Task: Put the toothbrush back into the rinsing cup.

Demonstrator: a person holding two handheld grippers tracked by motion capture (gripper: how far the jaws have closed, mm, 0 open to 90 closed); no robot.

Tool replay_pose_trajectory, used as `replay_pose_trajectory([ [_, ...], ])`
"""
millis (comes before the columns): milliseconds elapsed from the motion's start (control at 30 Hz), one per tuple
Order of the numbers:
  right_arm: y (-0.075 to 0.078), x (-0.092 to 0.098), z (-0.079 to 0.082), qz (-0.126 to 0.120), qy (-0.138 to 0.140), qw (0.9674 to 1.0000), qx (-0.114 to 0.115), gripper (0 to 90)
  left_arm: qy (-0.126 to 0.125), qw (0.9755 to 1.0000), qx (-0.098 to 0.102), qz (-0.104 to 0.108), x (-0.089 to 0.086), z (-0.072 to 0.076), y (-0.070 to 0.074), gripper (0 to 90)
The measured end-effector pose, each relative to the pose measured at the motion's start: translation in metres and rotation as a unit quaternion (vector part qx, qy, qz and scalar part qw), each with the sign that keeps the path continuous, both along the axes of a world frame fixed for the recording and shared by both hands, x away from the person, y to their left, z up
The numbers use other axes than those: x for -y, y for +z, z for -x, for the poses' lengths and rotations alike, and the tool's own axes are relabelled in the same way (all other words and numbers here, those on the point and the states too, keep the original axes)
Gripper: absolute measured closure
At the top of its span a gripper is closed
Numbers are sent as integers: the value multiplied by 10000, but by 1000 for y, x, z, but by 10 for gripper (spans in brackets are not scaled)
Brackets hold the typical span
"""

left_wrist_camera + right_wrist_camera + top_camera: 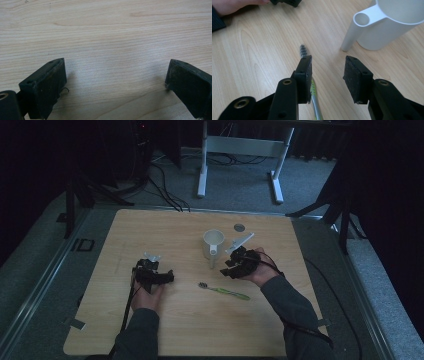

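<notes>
Slim green-and-clear plastic toothbrush (223, 291) w/ dark bristle head lies flat on the light wood-grain desk (190, 330), roughly mid-desk, bristle end toward the person's left, handle running toward their right. In the right gripper view the toothbrush (315, 100) passes under the tip of one black jaw, bristles poking out just beyond it; can't tell if jaw touches it. Nothing sits between the pads.

Right tongs (327, 75) are spread about halfway, gap bare, desk showing through. In the high view the right tongs (231, 265) hang just above and beyond the brush, held in the right hand (260, 267), dark sleeve coming in from the bottom edge.

White plastic cup with a tube-shaped side holder (213, 247) stands upright just beside the right tongs, on the far side of the brush. In the right gripper view the cup (382, 27) is near the jaw tips but apart from them.

Left tongs (115, 75) spread wide, nothing between the pads, bare wood below. In the high view the left tongs (150, 272) sit well apart from the brush, on the person's left, held in the left hand (147, 295).

Small round grey disc (239, 227) lies on the desk beyond the cup, near the far edge.
</notes>
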State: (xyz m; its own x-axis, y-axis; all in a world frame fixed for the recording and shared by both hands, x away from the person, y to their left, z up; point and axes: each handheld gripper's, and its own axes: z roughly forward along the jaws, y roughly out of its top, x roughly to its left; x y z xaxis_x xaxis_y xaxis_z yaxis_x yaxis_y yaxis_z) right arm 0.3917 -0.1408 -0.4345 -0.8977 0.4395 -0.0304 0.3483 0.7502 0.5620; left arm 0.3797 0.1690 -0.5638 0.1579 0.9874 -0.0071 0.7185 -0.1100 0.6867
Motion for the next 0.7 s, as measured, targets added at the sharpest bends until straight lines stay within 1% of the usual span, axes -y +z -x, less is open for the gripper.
replay_pose_trajectory([
  [167, -1, -7, 0, 80, 65, 9999, -89, 575, 6, 10000, 4, 6, 0, 0, 0, 37],
  [267, 0, -12, 0, 103, 121, 9998, -94, 574, 5, 10000, 2, 6, 0, 0, 0, 37],
  [467, -1, -20, 1, 219, 257, 9994, -80, 605, 5, 10000, 4, 4, 0, 0, 0, 38],
  [700, 0, -26, 0, 294, 292, 9991, -103, 607, 2, 10000, 3, 1, 0, 0, 0, 38],
])
